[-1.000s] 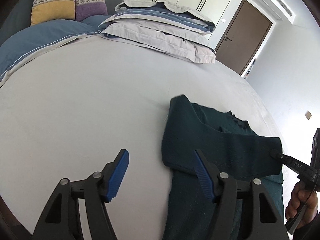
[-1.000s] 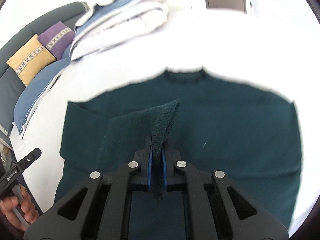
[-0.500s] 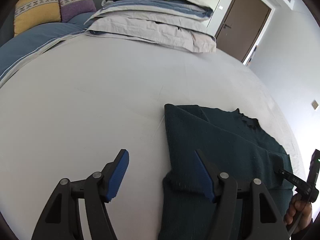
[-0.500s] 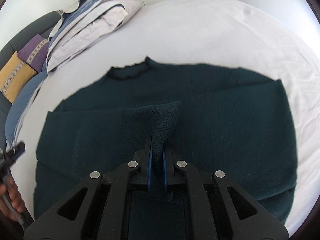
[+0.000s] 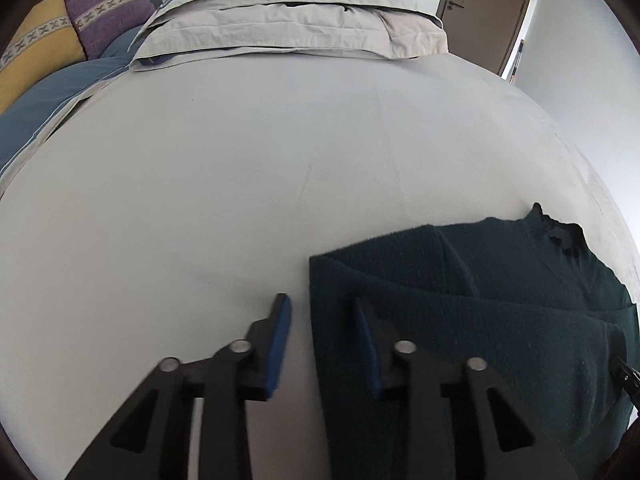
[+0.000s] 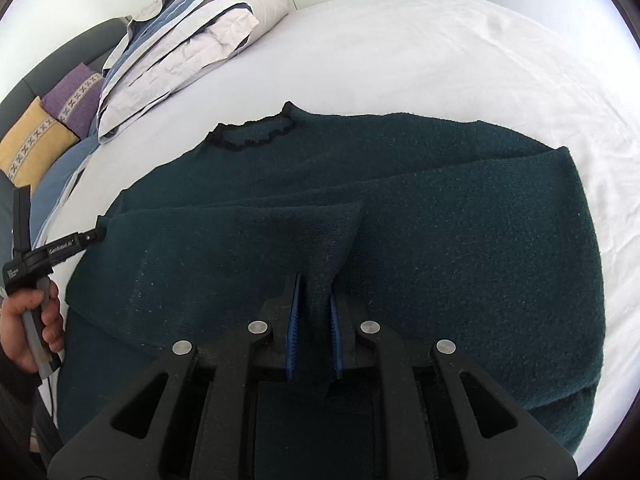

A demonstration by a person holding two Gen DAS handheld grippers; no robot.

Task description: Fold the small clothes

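Fuzzy dark-green knit sweater [image 6: 460, 240]: right gripper [image 6: 313, 312] jaws pinch its sleeve, left gripper [image 5: 322, 340] jaws apart.

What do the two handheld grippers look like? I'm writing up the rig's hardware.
Both grippers, left and right, are matte black linkages with silver pivot pins and ribbed blue finger pads. From outside, the left one shows small white lettering on its black body, and a bare hand squeezes a grey trigger.

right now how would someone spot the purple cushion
Start at the white bed and find the stack of folded bedding at its far end. Left of it two cushions lean together; the purple cushion is nearer the stack, the yellow cushion farther.
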